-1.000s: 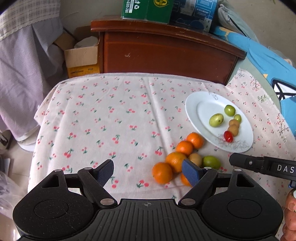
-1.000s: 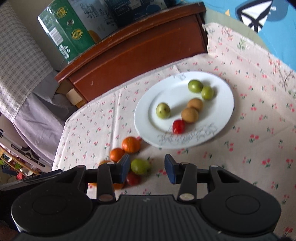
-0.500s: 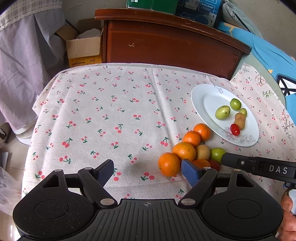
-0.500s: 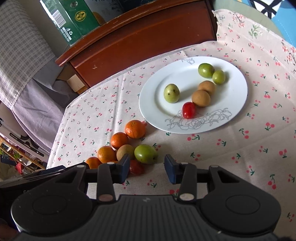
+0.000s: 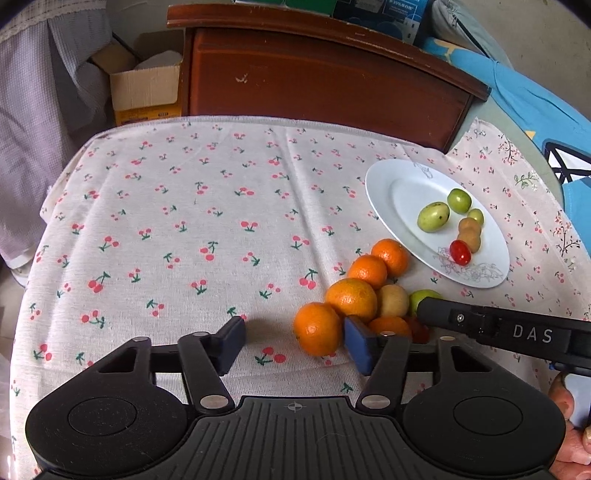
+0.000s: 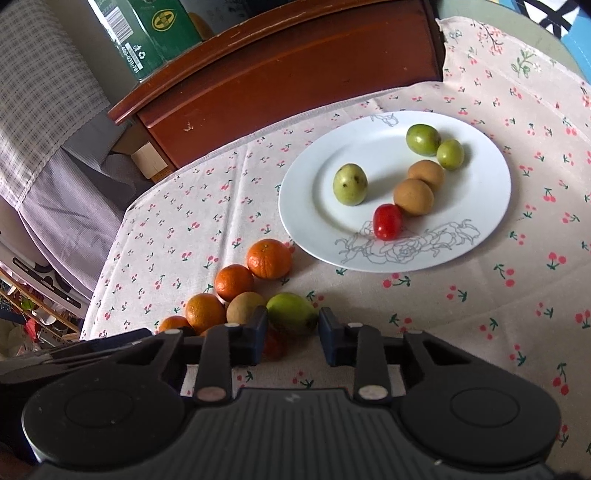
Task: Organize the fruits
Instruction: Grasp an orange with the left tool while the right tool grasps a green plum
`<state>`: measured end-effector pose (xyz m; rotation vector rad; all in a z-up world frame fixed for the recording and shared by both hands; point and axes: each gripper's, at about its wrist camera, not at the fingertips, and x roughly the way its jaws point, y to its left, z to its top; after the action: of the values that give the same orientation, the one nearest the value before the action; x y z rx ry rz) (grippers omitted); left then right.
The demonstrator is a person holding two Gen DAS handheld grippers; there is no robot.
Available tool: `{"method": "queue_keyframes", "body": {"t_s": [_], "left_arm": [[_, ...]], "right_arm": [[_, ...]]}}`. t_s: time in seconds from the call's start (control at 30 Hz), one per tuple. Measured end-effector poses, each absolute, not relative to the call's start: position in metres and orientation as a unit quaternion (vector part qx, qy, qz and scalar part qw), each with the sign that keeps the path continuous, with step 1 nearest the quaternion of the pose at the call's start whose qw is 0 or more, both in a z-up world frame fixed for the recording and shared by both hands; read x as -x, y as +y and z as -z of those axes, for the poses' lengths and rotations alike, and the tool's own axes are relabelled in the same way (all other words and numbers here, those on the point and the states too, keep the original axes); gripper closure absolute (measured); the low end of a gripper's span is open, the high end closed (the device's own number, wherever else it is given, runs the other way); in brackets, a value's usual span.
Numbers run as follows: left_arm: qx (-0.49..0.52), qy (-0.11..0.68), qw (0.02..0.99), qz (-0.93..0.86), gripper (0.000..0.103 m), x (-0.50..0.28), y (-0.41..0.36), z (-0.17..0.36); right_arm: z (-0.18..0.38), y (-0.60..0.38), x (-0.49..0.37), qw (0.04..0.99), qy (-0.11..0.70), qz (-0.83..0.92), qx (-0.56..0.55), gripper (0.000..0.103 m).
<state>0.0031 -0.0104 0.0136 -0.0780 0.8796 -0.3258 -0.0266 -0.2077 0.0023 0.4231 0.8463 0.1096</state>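
While both tongs gape: green fruit (image 6: pixel 291 313) between right tongs (image 6: pixel 290 334), untouched.

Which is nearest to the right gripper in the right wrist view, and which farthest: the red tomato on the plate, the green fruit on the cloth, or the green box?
1. Green fruit on the cloth, right at the right gripper, partly between its open fingers.
2. Red tomato, farther out on the plate, to the right.
3. Green box, farthest, on the cabinet at the upper left.
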Motion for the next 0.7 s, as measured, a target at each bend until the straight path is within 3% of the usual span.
{"method": "queue_keyframes", "body": {"t_s": [0.7], "left_arm": [[-0.019, 0.401, 0.897, 0.186, 0.061, 0.003, -0.031, -0.010]], "right_arm": [[-0.002, -0.210, 0.025, 0.887, 0.411, -0.041, -0.206, 0.071]]}}
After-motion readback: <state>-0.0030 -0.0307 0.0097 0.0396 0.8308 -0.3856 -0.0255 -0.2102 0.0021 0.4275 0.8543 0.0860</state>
